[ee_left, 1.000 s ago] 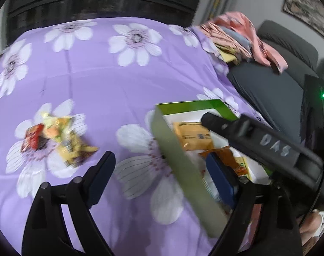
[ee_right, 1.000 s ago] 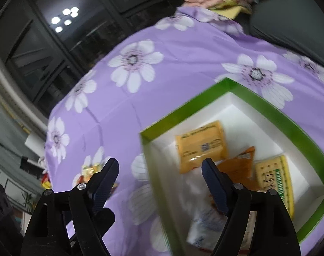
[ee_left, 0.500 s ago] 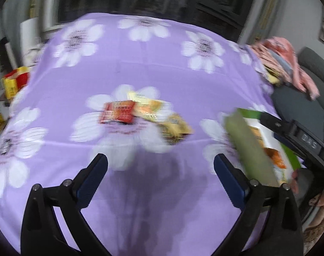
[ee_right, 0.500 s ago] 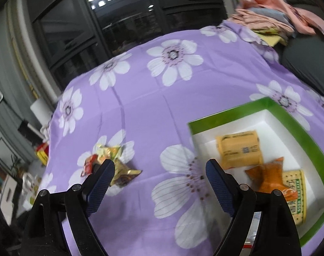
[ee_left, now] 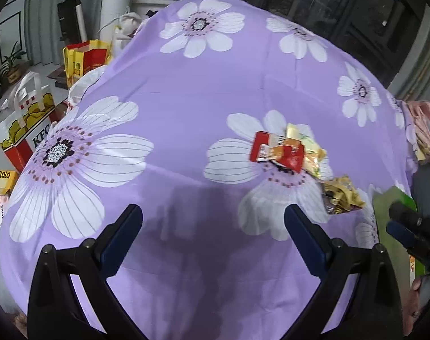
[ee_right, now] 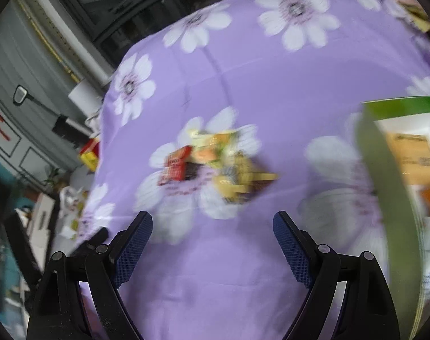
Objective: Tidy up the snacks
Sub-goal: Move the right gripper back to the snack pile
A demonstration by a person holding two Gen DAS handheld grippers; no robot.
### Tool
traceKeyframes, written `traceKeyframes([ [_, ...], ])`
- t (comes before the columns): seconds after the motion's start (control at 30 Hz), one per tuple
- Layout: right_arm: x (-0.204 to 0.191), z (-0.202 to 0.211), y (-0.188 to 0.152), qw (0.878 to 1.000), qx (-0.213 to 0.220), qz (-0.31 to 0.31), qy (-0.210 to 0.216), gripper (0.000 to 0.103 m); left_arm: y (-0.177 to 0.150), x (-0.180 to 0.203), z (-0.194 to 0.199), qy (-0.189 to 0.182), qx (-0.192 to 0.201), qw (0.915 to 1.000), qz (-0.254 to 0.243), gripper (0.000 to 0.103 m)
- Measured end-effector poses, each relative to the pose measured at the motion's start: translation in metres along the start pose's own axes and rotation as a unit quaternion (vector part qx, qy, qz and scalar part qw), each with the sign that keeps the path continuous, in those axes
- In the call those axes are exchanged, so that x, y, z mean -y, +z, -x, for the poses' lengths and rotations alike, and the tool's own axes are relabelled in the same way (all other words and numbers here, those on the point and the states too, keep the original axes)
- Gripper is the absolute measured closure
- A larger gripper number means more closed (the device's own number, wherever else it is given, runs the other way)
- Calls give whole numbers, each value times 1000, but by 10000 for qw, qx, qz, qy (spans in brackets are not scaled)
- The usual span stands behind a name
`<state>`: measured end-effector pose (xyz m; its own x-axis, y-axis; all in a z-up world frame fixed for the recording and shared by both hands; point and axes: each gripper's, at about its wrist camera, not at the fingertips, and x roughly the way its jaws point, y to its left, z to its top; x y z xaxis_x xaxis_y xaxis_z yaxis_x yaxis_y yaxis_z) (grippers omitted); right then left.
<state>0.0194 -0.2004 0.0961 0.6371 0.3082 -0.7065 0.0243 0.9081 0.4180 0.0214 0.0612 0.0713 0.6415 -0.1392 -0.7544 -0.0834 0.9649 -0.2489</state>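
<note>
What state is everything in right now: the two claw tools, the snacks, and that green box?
left gripper: open, empty, above the cloth.
right gripper: open, empty.
snack pile: loose on the purple cloth, not yet boxed.
red packet: lying on the pile's left side.
green box: open-topped, already holding a yellow packet; its other contents are blurred.

A home living room: a purple flowered cloth (ee_left: 203, 85) covers the table, shopping bags (ee_left: 27, 121) stand on the floor, a potted plant (ee_left: 12, 65) by panelled walls, dark glass doors (ee_left: 328, 2) behind
</note>
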Motion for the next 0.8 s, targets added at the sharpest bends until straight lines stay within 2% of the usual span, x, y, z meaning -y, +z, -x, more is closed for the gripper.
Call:
traceKeyframes([
  [0.07,-20,-16,8,9998,-185,57,38,16,2,-8,0,-10,-74,9999,125,3],
  [0.17,-53,-46,23,9985,-329,395,-186,16,5,-17,1,-48,-111,9997,215,3],
  [0.23,-69,-71,32,9978,-510,413,-80,16,8,-24,1,42,-57,9996,291,3],
  [0.3,-75,-95,41,9973,-690,227,35,16,11,-31,1,210,-14,9990,391,3],
  [0.37,-76,-118,47,9969,-748,91,-211,17,14,-36,2,197,-14,9991,387,3],
  [0.43,-74,-137,51,9949,-851,-5,-539,22,17,-42,2,158,-30,9987,477,3],
  [0.5,-70,-148,53,9941,-942,-77,-525,25,19,-49,3,100,-48,9978,657,3],
  [0.6,-62,-159,52,9934,-973,-208,-580,39,22,-52,2,-62,-135,9968,786,3],
  [0.7,-57,-168,50,9921,-1058,-221,-630,47,23,-52,1,-56,-180,9965,817,3],
  [0.73,-53,-170,48,9922,-1047,-275,-610,57,23,-51,0,-21,-194,9965,809,3],
  [0.8,-50,-168,48,9935,-970,-270,-539,70,23,-50,-3,23,-235,9967,780,3],
])
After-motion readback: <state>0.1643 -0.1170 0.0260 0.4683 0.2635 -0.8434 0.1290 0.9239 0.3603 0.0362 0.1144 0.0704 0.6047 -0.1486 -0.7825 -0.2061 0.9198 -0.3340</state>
